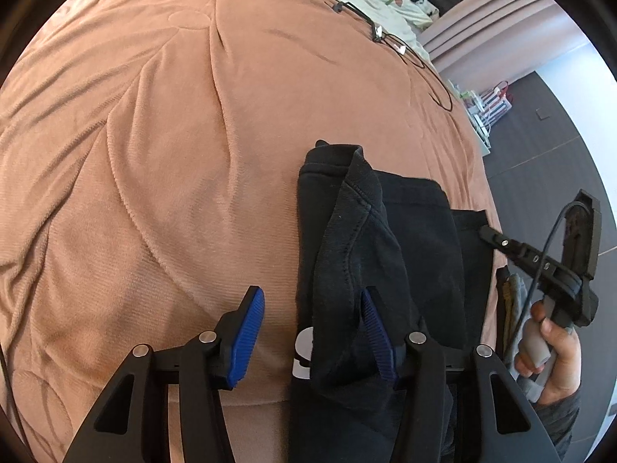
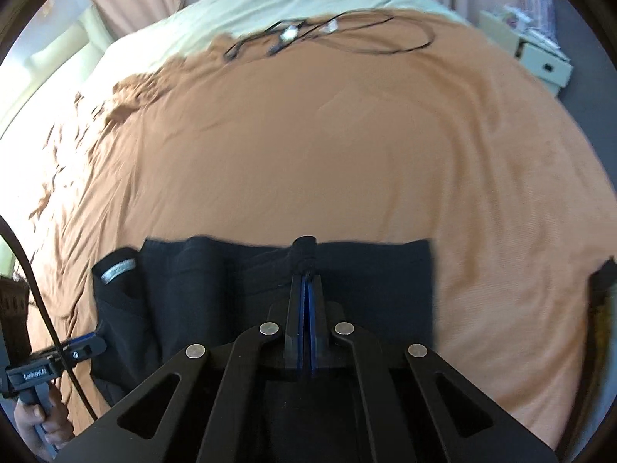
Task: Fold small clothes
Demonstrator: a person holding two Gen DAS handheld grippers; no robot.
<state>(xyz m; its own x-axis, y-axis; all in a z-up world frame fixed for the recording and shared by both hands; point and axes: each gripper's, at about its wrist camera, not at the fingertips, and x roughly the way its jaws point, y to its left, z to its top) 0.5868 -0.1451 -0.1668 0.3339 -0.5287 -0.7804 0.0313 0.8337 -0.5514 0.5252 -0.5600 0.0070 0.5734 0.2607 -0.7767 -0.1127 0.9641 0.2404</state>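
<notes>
**Black garment pinched by one gripper near the bed's front edge, the other gripper spread wide**

Spread over a bed covered in a salmon-brown plush blanket (image 1: 154, 154): a small black knit garment (image 1: 405, 223), lying close to the near edge of the bed, toward its right side in the left wrist view. Partly folded already, with a thick hemmed flap raised and draped across one blue ribbed pad (image 1: 376, 332) of the left gripper (image 1: 312, 328). Left gripper spread wide, gripping nothing; cloth resting against one finger only, probably just released or about to be caught again.

Right gripper (image 2: 304, 270) pressed tight on a bunched ridge of the black garment along its far edge, likely holding that fold so the layer can be carried over or pulled flat. Right wrist view blurred, so fine detail of the pinch unclear. Hand (image 1: 555, 351) wrapped around the grey handle of the right gripper, seen at the edge of the left wrist view.

Surroundings: thin black cables with small white plugs (image 2: 327, 34) looped across the far part of the blanket, well apart from the garment. Pale patterned bedding (image 2: 270, 4) beyond them at the head of the bed. Cardboard boxes (image 2: 540, 58) and clutter on the dark floor past the far right corner. Blanket rumpled in ridges toward the left side, nothing lying between garment and open blanket ahead.
</notes>
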